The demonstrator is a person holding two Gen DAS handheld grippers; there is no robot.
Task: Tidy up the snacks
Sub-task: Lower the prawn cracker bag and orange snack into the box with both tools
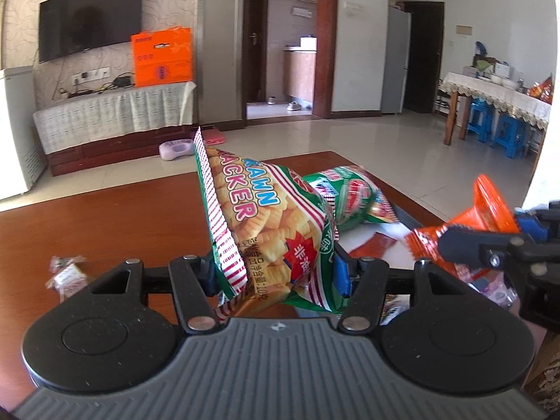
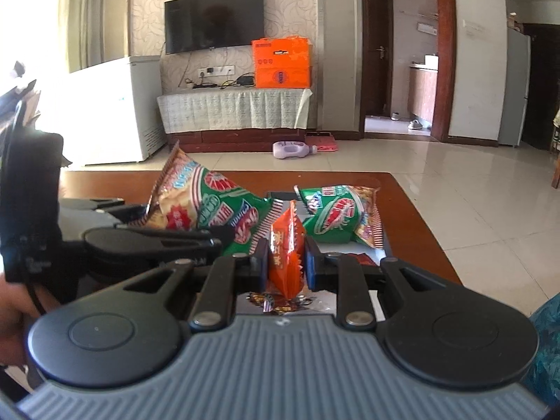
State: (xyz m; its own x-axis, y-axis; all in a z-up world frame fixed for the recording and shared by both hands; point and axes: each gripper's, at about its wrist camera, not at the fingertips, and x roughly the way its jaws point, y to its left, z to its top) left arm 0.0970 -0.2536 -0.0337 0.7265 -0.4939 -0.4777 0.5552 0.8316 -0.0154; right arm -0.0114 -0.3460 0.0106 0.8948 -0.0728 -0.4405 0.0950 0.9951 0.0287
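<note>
My left gripper (image 1: pixel 274 273) is shut on a puffy green and red-striped prawn cracker bag (image 1: pixel 259 217), which stands upright between the blue pads. A second prawn cracker bag (image 1: pixel 350 196) lies on a white tray (image 1: pixel 371 236) at the table's far right. My right gripper (image 2: pixel 285 266) is shut on a small orange packet (image 2: pixel 285 245) held on edge above the tray. In the left wrist view the right gripper (image 1: pixel 483 241) comes in from the right with the orange packet (image 1: pixel 490 206). In the right wrist view the left gripper (image 2: pixel 196 238) and its bag (image 2: pixel 203 203) are to the left, and the second bag (image 2: pixel 341 213) is ahead.
A brown wooden table (image 1: pixel 122 217) carries a small wrapped candy (image 1: pixel 66 274) on the left, a dark red sachet (image 1: pixel 372 246) on the tray, and loose wrappers (image 2: pixel 280 301) under the right gripper. Beyond are tiled floor, a purple bottle (image 2: pixel 294 148) and a TV cabinet (image 2: pixel 234 108).
</note>
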